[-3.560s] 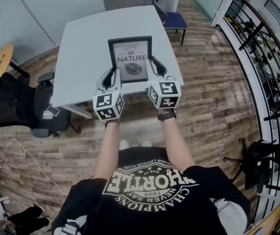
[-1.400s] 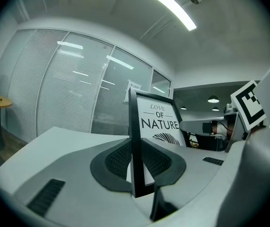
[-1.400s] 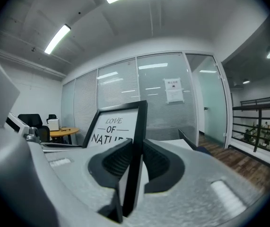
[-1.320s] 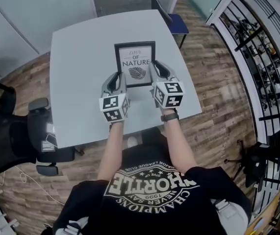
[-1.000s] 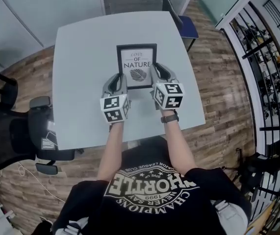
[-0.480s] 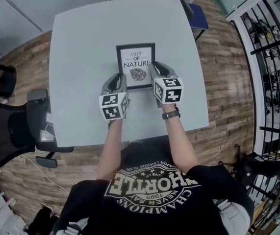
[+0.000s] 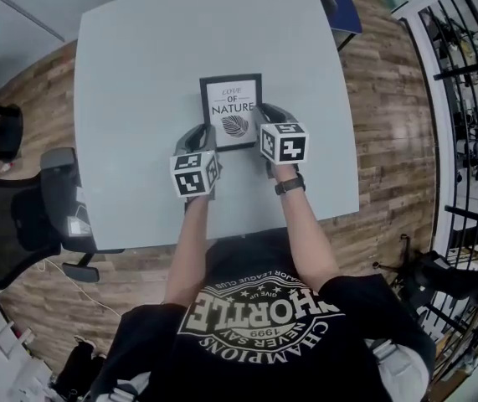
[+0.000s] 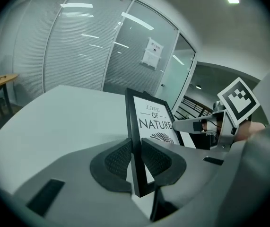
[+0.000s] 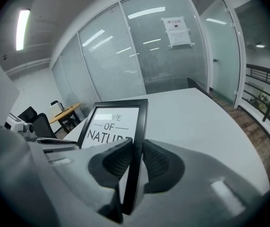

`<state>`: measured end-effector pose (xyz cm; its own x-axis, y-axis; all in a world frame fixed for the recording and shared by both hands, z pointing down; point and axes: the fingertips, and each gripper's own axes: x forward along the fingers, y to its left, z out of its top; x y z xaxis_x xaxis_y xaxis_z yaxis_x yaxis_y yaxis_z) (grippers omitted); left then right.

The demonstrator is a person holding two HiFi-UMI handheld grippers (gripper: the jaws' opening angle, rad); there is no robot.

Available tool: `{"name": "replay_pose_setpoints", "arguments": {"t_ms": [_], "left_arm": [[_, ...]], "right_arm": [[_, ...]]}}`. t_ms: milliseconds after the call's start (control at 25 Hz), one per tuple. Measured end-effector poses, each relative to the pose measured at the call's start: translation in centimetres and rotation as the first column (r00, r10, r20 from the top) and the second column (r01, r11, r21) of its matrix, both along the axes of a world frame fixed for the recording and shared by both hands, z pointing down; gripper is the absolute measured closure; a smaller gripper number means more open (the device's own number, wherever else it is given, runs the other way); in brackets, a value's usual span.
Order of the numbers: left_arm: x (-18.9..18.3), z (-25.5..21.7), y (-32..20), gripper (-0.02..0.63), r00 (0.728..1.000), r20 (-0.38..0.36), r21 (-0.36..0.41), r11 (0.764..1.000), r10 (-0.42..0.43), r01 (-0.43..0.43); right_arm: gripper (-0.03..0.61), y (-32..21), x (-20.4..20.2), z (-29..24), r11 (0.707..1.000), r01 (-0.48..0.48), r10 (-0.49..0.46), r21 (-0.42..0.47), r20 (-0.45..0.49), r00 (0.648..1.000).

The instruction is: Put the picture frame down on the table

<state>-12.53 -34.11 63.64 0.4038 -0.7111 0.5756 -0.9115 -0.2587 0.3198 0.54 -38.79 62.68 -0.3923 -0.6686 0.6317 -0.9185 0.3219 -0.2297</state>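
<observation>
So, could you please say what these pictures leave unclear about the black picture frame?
- Whether the black picture frame's bottom edge touches the pale grey table: head view looks from above; left gripper and right gripper block most of it in theirs.
- Print's top word, right gripper view: pale patch hides its first letters.
- White notice on glass wall: too small to read.

1. A pale grey table [image 7: 138,99], roughly square with rounded corners, stands on a wood-plank floor [image 7: 389,141].
2. A black-edged picture frame [image 7: 232,111] is over the table's middle. Whether its lower edge touches the top cannot be told.
3. On the floor, a black office chair [image 7: 12,224] stands just beside the table's left edge, and a blue chair [image 7: 343,11] stands at its far right corner.
</observation>
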Motion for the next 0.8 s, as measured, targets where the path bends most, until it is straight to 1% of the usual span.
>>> {"name": "replay_pose_setpoints", "arguments": {"t_ms": [200,360,600,800], "left_arm": [[1.7,3.2,-0.8,0.545,1.0,0.014,-0.07,0.997,0.024,-0.022],[2.9,5.3,-1.6,0.545,0.999,0.01,-0.116,0.992,0.047,-0.045],[4.8,7.8,-2.2,0.545,0.998,0.002,-0.18,0.982,0.06,-0.058],[5.4,9.9,-2.5,0.545,0.998,-0.003,-0.221,0.974,0.061,-0.06]], "right_arm": [[0.515,-0.7,1.7,3.9,0.995,-0.033,0.032,-0.093,-0.016,0.999],[0.515,-1.3,3.1,6.3,0.986,-0.057,0.054,-0.156,-0.023,0.998],[0.515,-1.9,5.0,8.8,0.973,-0.077,0.069,-0.217,-0.045,0.997],[0.517,-2.2,5.5,10.9,0.962,-0.082,0.07,-0.26,-0.055,0.996]]}}
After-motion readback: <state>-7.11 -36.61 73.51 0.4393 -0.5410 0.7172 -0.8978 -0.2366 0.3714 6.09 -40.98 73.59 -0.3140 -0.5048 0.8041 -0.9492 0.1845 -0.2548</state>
